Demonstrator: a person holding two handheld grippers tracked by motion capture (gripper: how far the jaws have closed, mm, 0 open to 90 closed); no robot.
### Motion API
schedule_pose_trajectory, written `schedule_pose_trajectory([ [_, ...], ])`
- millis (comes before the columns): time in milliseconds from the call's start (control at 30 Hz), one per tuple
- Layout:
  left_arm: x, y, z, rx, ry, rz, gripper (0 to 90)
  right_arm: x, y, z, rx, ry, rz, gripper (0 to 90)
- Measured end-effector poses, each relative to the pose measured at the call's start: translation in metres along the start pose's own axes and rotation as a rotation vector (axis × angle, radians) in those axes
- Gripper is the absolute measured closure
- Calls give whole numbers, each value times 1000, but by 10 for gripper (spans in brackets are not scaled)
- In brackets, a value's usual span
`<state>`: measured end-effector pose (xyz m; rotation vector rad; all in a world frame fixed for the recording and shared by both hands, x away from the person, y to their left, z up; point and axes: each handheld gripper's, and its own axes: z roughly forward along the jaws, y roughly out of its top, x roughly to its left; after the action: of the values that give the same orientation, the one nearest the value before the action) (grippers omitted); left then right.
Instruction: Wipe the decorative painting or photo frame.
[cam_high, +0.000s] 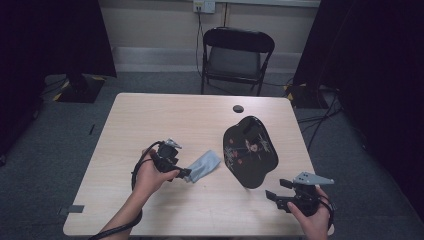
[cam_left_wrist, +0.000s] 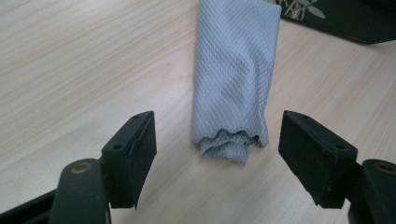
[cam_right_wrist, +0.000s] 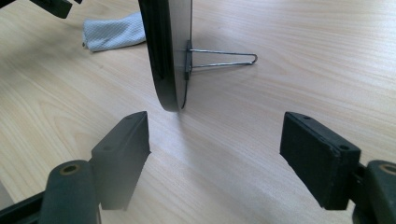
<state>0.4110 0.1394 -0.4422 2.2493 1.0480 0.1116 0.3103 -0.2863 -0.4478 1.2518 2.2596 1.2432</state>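
Lying folded, grey waffle-weave cloth (cam_left_wrist: 233, 74), frayed end toward left gripper (cam_left_wrist: 217, 140).

looks like a recording lab: black curtains (cam_high: 55, 35) hanging around one table (cam_high: 150, 115), folding chair (cam_high: 235, 55), cables trailing

Blk folding chair (cam_high: 237, 57) by wall, grey carpet (cam_high: 60, 130), dim rm.

We see a pale blue-grey cloth (cam_left_wrist: 233, 70), waffle-textured and folded into a long narrow bundle, lying flat on the counter (cam_high: 150, 115). Just beside it a glossy black lacquered plaque (cam_high: 250, 150) with painted figures stands upright, propped by a wire stand (cam_right_wrist: 224, 58).
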Motion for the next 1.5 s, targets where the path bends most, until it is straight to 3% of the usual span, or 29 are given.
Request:
schedule_pose_trajectory([
  [967, 21, -29, -18, -16, 22, -39, 262, -8, -9, 4, 43, 14, -1, 188],
  [1500, 34, -51, -19, -5, 40, -67, 261, -13, -16, 11, 76, -6, -19, 183],
])
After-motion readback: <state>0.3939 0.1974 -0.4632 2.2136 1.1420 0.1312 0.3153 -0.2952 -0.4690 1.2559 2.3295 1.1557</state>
